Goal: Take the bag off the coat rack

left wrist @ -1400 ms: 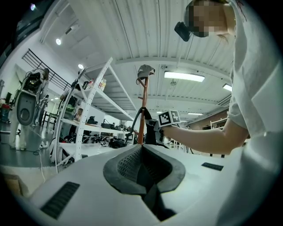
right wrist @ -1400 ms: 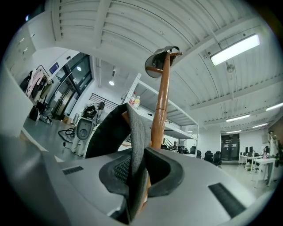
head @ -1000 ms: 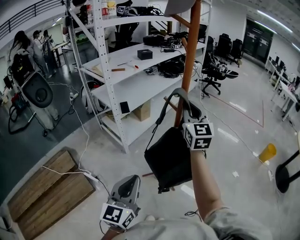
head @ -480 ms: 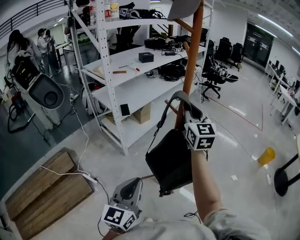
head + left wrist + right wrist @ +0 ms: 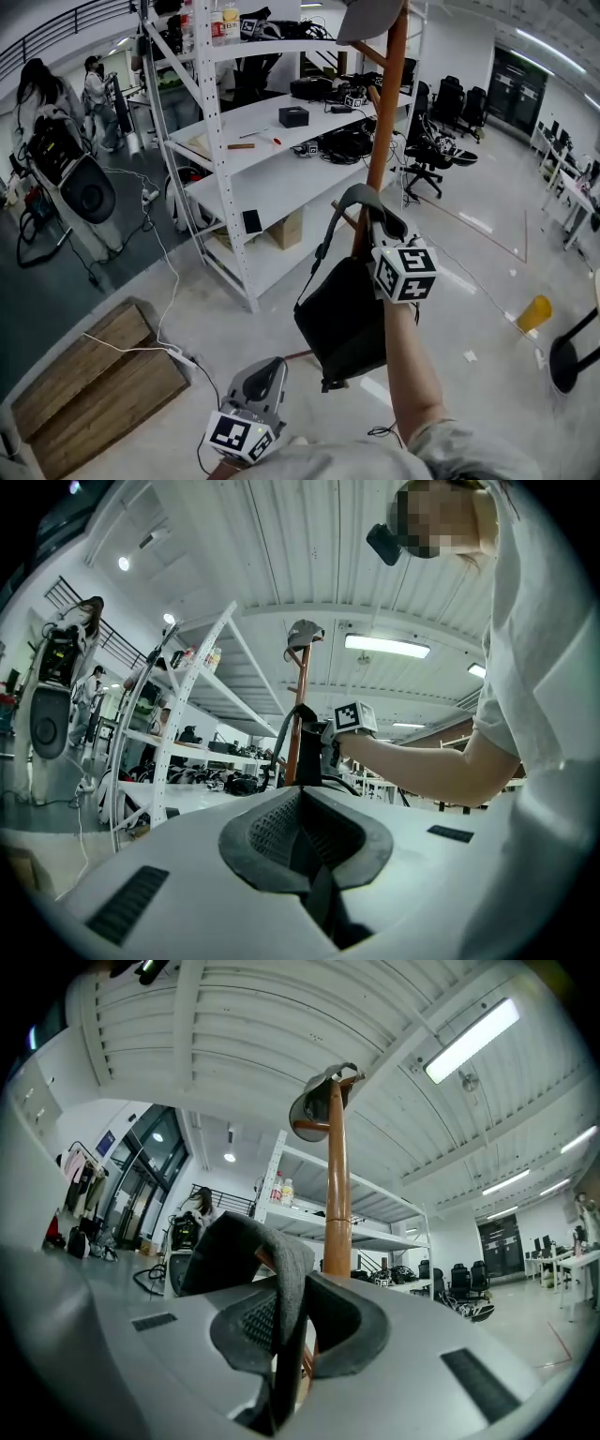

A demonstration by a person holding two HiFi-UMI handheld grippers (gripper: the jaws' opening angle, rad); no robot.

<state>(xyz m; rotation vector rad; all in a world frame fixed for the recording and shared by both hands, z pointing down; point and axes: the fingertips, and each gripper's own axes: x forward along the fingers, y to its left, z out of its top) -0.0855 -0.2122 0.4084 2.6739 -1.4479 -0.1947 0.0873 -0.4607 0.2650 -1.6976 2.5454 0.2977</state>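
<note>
Right gripper (image 5: 284, 1326) first: its jaws are pinched nearly together on the grey strap (image 5: 267, 1251), which runs flat between the pads and arches up and over to the left. That's a firm hold on the bag's own handle. Down in the head view, the black bag (image 5: 342, 323) hangs from that strap just beside the foot of the brown pole of the coat rack (image 5: 384, 122), off the floor. A short wooden peg (image 5: 341, 212) sticks out from the pole inside the strap loop, and whether the strap is resting on it I can't tell.

Left gripper (image 5: 305, 832), held low near the body, has its jaws closed with nothing in them; it's playing no part here.

So this reads as the lift-off step: grip made, bag not yet free of the rack. The next move looks like raising the strap enough to clear the peg's tip, then drawing it away from the pole and towards the body. Watch the swing of the bag, and the cap (image 5: 319, 1101) perched on top of the pole, which a knock could shake.
</note>
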